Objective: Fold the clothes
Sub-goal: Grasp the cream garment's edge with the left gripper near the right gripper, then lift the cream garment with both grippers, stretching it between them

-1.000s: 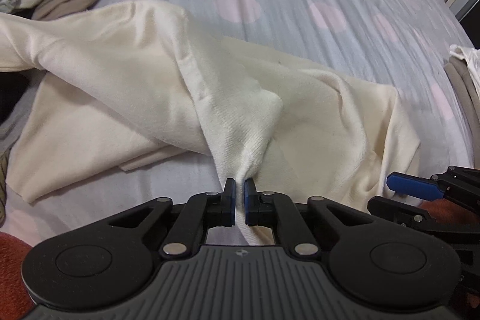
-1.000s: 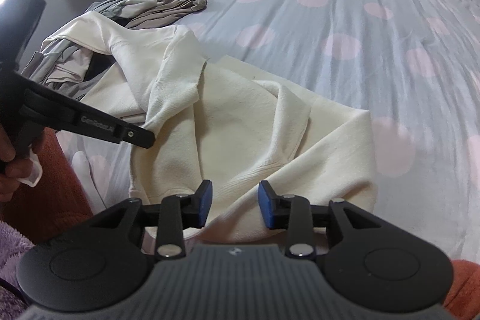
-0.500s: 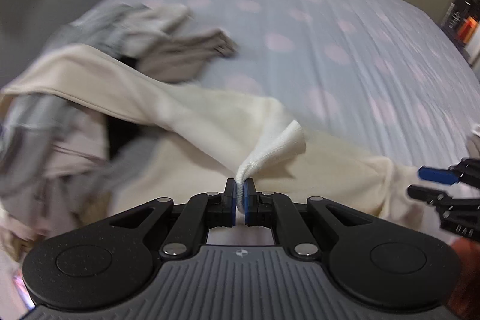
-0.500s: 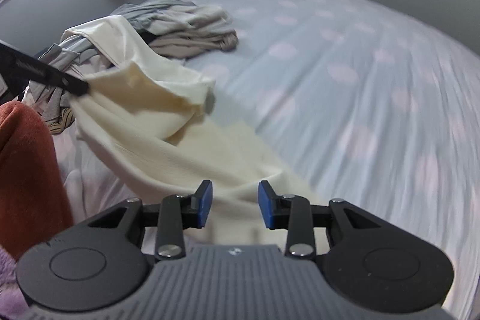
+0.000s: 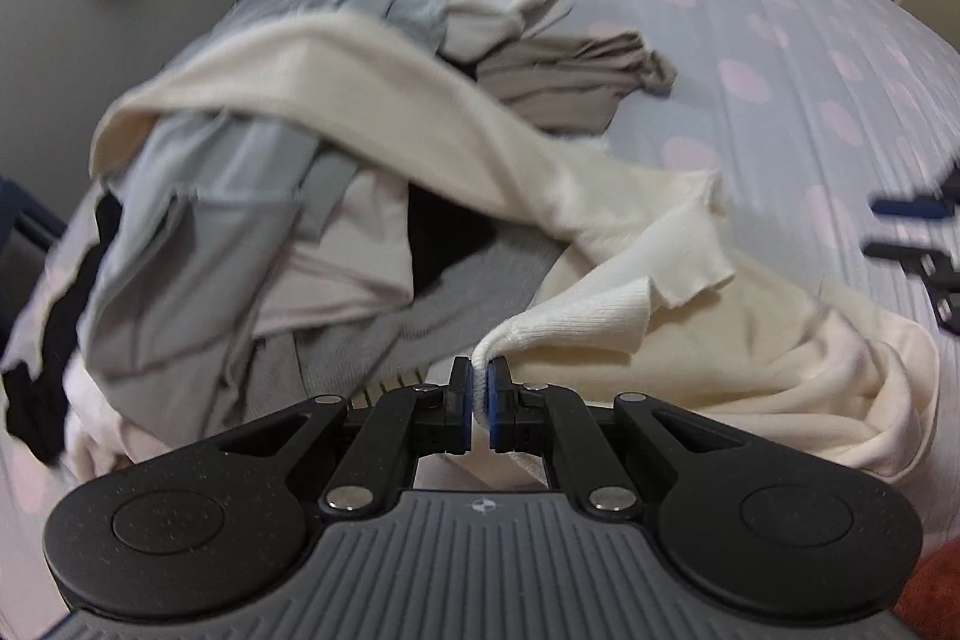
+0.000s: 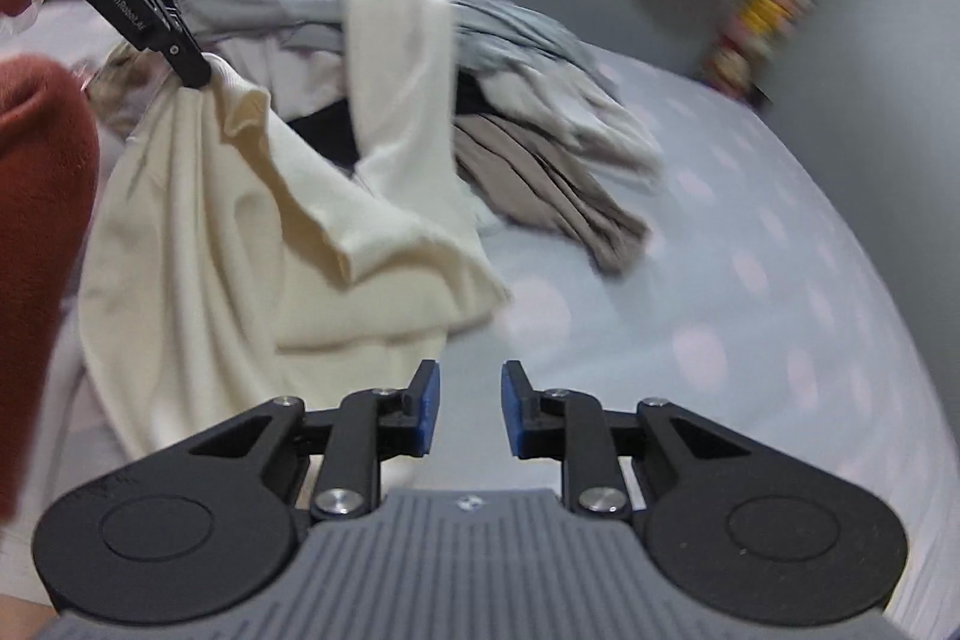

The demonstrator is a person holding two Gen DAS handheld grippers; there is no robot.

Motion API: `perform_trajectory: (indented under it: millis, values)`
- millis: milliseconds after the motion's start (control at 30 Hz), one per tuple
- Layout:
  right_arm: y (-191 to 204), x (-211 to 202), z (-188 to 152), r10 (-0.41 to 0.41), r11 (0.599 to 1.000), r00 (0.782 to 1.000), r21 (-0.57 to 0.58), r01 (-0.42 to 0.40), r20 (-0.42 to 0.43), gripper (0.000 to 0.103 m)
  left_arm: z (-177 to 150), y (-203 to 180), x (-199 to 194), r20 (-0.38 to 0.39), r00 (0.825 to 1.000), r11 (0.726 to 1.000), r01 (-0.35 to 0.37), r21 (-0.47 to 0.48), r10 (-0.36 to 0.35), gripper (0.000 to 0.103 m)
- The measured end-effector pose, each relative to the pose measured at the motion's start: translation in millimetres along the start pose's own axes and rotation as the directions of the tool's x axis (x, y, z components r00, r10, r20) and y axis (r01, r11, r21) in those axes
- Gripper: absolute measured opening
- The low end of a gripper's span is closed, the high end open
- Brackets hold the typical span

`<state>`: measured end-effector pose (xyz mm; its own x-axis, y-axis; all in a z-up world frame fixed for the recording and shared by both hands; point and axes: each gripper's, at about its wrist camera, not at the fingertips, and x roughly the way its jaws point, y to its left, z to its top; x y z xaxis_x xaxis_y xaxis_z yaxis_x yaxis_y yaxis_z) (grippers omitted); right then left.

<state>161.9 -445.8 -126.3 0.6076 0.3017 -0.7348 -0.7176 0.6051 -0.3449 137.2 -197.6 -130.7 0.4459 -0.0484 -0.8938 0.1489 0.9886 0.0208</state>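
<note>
A cream garment (image 5: 690, 328) lies bunched on the spotted bed, one long part stretched over the clothes pile. My left gripper (image 5: 479, 388) is shut on a ribbed edge of it. In the right wrist view the same cream garment (image 6: 228, 256) hangs from the left gripper (image 6: 195, 73) at the upper left. My right gripper (image 6: 471, 403) hovers over the sheet beside the garment's lower edge; its jaws are closing with nothing between them. It also shows as a blurred shape, the right gripper (image 5: 918, 235), at the right edge of the left wrist view.
A pile of grey, taupe, pink and black clothes (image 5: 252, 244) sits on the left of the bed (image 5: 810, 58). The grey and taupe clothes (image 6: 540, 148) lie behind the cream garment. A rust-red sleeve (image 6: 36, 244) fills the left edge. A grey wall rises beyond the bed.
Both grippers swung left towards the clothes pile and rose. The left one dragged the cream garment along by its edge. The right wrist rolled and its jaws narrowed.
</note>
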Motion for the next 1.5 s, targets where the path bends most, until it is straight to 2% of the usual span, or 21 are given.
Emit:
perform_trajectory:
  millis: [133, 267, 367, 500, 667, 700, 767, 833, 933, 1067, 1167, 1333, 1400, 1500]
  values:
    - [-2.9, 40.7, 32.7, 0.016, 0.976, 0.998, -0.214, -0.027, -0.054, 0.024, -4.1, 4.9, 13.9, -0.024, 1.0, 1.0, 0.01, -0.012, -0.01, 0.003]
    - [2.7, 76.1, 49.5, 0.014, 0.91, 0.992, -0.409, -0.065, -0.126, 0.024, -5.3, 10.0, 25.4, -0.04, 0.999, 0.999, 0.029, -0.021, -0.03, 0.003]
    - [4.4, 97.6, 57.8, 0.03, 0.856, 0.984, -0.504, -0.117, -0.177, 0.024, -6.1, 17.6, 33.0, -0.053, 0.997, 0.997, 0.061, -0.048, -0.063, 0.003]
    - [7.3, 122.5, 65.3, 0.047, 0.803, 0.968, -0.567, -0.182, -0.245, 0.024, -8.7, 25.1, 39.6, -0.061, 0.993, 0.992, 0.094, -0.081, -0.099, 0.003]
    - [12.5, 137.1, 70.2, 0.071, 0.733, 0.956, -0.635, -0.244, -0.285, 0.023, -11.7, 29.9, 44.1, -0.056, 0.991, 0.986, 0.117, -0.115, -0.124, 0.003]
    - [13.9, 139.1, 71.0, 0.077, 0.719, 0.953, -0.645, -0.257, -0.294, 0.021, -12.5, 30.8, 44.3, -0.054, 0.99, 0.985, 0.121, -0.123, -0.129, 0.003]
    - [17.1, 141.9, 73.4, 0.091, 0.721, 0.942, -0.631, -0.286, -0.323, 0.008, -13.9, 32.1, 43.7, -0.048, 0.989, 0.982, 0.13, -0.134, -0.137, 0.003]
    - [21.9, 142.1, 74.2, 0.077, 0.733, 0.937, -0.618, -0.285, -0.342, 0.007, -15.2, 33.5, 41.8, -0.038, 0.988, 0.98, 0.14, -0.142, -0.147, 0.003]
    - [28.8, 132.0, 71.9, 0.03, 0.743, 0.95, -0.629, -0.229, -0.31, 0.006, -16.7, 36.3, 36.0, -0.011, 0.987, 0.975, 0.155, -0.161, -0.159, 0.003]
    - [30.0, 104.4, 70.4, -0.062, 0.806, 0.974, -0.587, -0.079, -0.217, 0.006, -17.5, 35.2, 20.4, 0.048, 0.985, 0.97, 0.173, -0.169, -0.167, 0.003]
    - [28.7, 75.2, 70.4, -0.147, 0.842, 0.978, -0.537, 0.044, -0.151, 0.006, -15.3, 31.4, 1.2, 0.113, 0.979, 0.969, 0.186, -0.164, -0.169, 0.003]
    - [19.9, 18.7, 70.4, -0.269, 0.876, 0.96, -0.434, 0.212, -0.073, 0.005, -5.0, 14.8, -42.0, 0.233, 0.957, 0.976, 0.2, -0.091, -0.175, 0.003]
    - [16.3, -7.3, 70.1, -0.32, 0.881, 0.947, -0.38, 0.282, -0.04, 0.005, -1.5, 6.9, -63.4, 0.289, 0.938, 0.975, 0.216, -0.062, -0.189, 0.003]
    - [12.0, -50.8, 67.9, -0.404, 0.871, 0.914, -0.294, 0.393, 0.025, 0.005, 5.5, -6.4, -94.7, 0.371, 0.904, 0.973, 0.232, -0.015, -0.21, 0.003]
